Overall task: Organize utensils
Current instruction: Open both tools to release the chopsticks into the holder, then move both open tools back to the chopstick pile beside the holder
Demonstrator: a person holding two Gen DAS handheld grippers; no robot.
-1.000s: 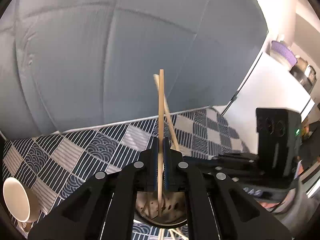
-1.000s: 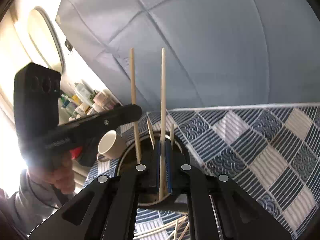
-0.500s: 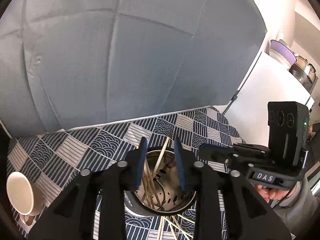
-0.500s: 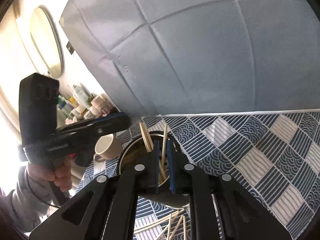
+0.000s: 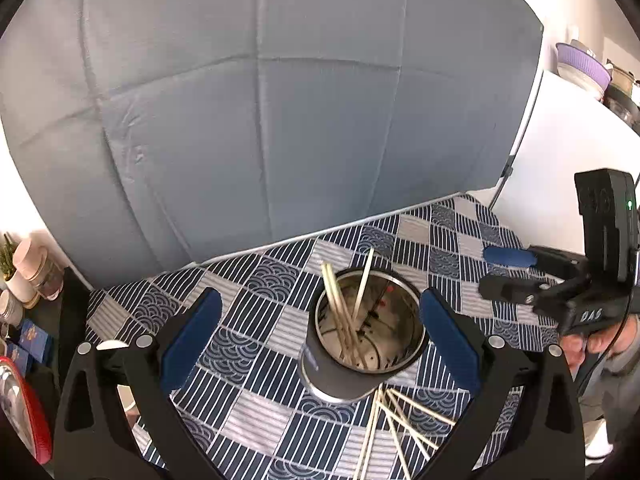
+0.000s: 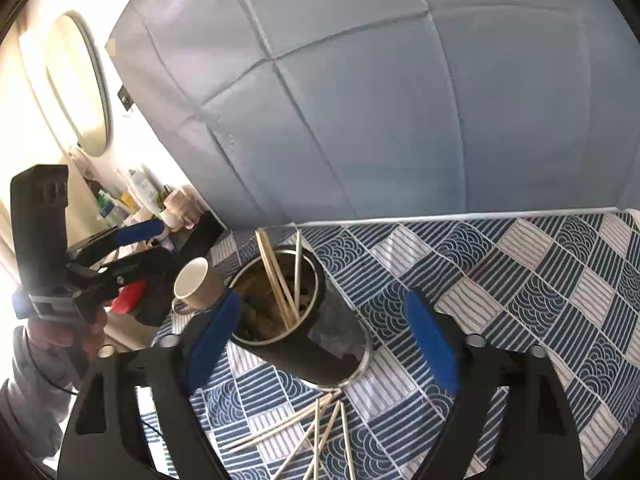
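A dark metal utensil holder point(image 5: 362, 340) point(image 6: 304, 320) stands on the blue patterned tablecloth point(image 5: 256, 292). Three wooden chopsticks point(image 5: 340, 312) point(image 6: 280, 276) lean inside it. Several loose chopsticks point(image 5: 396, 428) point(image 6: 316, 436) lie on the cloth in front of it. My left gripper point(image 5: 318, 336) is open and empty, its jaws wide on either side of the holder. My right gripper point(image 6: 320, 340) is open and empty too, above the holder. The right gripper also shows in the left wrist view point(image 5: 508, 272), and the left gripper in the right wrist view point(image 6: 136, 244).
A cream mug point(image 6: 196, 286) stands left of the holder. A grey padded backdrop point(image 5: 280, 120) rises behind the table. Jars and bottles point(image 6: 140, 200) crowd a shelf at the left. A red-rimmed object point(image 5: 28, 412) lies at the far left.
Both grippers were shut on a chopstick held upright over the holder. They opened, the chopsticks dropped into the holder, and both grippers drew back with jaws wide.
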